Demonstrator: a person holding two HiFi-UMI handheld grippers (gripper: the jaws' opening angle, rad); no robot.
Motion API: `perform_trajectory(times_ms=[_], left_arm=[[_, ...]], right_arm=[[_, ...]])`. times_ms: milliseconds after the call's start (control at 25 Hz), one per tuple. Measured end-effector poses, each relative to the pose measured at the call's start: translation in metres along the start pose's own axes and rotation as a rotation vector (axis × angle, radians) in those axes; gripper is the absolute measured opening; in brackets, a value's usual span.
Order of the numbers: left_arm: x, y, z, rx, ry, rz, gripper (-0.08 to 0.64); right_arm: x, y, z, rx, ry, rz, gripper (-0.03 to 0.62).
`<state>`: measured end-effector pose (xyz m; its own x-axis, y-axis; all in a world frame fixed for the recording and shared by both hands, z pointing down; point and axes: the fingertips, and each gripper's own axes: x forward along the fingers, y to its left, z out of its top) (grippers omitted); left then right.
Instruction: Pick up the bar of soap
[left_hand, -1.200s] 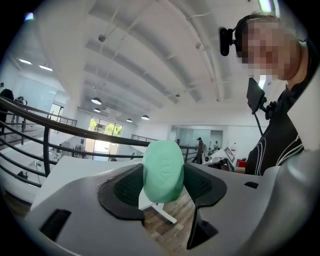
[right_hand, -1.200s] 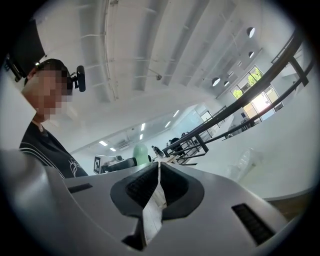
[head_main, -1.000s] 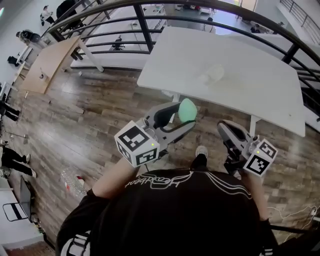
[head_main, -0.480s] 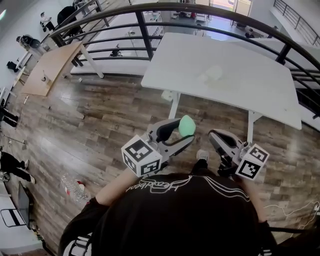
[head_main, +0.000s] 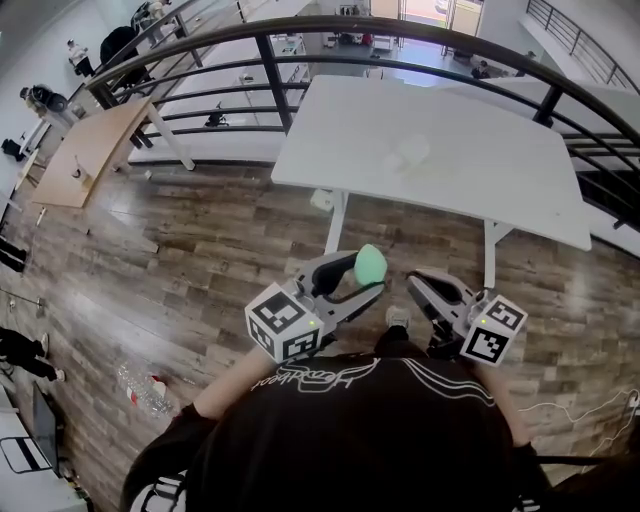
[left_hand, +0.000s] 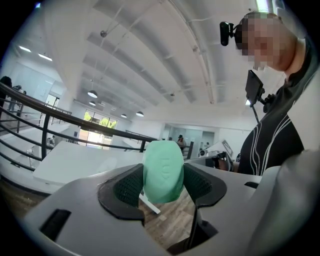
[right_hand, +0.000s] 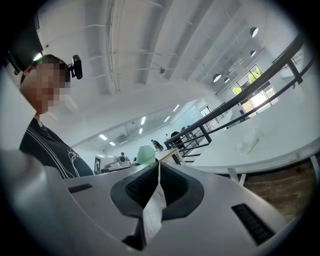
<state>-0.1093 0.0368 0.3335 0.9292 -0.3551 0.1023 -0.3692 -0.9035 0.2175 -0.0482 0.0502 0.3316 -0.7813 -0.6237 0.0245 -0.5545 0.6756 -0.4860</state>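
Note:
A mint-green bar of soap (head_main: 371, 264) is clamped between the jaws of my left gripper (head_main: 366, 272), which is shut on it and held above the wooden floor, short of the white table (head_main: 480, 170). In the left gripper view the soap (left_hand: 162, 170) stands upright between the two dark pads, and the left gripper (left_hand: 163, 184) tilts upward toward the ceiling. My right gripper (head_main: 414, 284) hangs beside it to the right, jaws shut with nothing between them. In the right gripper view its pads meet at the right gripper (right_hand: 156, 176), and the soap (right_hand: 146, 154) shows just beyond.
A crumpled clear wrapper (head_main: 408, 152) lies on the white table. A black railing (head_main: 300, 40) curves behind the table. A wooden table (head_main: 85, 150) stands far left, and a plastic bottle (head_main: 140, 385) lies on the floor at lower left.
Both grippers have drawn back toward my body and away from the white table. The left gripper still holds the soap; the right stays shut.

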Motion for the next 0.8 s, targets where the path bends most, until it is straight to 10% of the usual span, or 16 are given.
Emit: perform_trajectory(times_ms=[800], left_arm=[[0.019, -0.021, -0.003, 0.0, 0.009, -0.051, 0.259]], right_arm=[[-0.023, -0.008, -0.007, -0.004, -0.01, -0.044, 0.017]])
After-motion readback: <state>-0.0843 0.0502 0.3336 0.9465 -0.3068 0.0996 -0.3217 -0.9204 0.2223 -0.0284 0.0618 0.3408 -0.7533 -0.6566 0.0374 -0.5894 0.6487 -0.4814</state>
